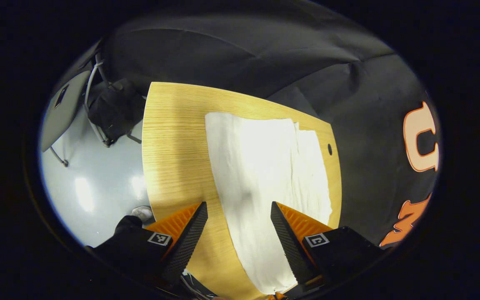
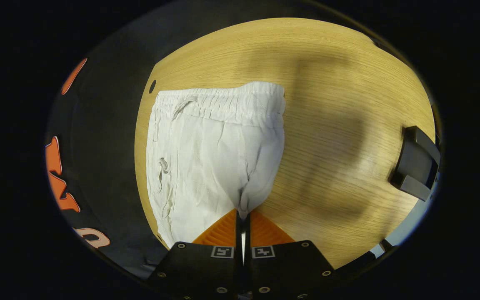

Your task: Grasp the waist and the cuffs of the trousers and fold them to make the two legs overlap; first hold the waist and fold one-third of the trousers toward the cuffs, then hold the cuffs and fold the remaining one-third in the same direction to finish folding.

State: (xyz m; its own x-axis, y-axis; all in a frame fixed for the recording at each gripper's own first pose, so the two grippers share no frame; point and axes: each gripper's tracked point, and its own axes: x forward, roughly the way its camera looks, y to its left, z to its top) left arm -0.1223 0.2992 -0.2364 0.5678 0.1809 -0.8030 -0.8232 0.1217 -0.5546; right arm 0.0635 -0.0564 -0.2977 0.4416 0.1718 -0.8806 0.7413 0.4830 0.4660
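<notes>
Trousers (image 1: pixel 265 175) lie flat on the wooden desk (image 1: pixel 173 158), pale and lightly creased, the cuff end reaching away in the left gripper view. On the left side, the left claw (image 1: pixel 239 227) hovers above the cloth with its fingers spread wide and nothing between them; one finger is over bare desk, the other over the fabric. A chair (image 1: pixel 69 112) stands on the floor (image 1: pixel 98 183) beyond the desk's edge.

Moving right, the right gripper view shows the gathered waistband (image 2: pixel 223 104) at the far end of the garment, and the right claw (image 2: pixel 243 216) pressed together on a pinch of cloth at the near edge, seemingly around the crotch or inner seam, though the exact spot is hard to tell.

Judging by this, the leg-over-leg fold is the step in hand. To do it well, the left claw should probably drop onto a matching edge and close firmly, then both should lift together, keeping the cloth taut so that the edges line up without bunching.
</notes>
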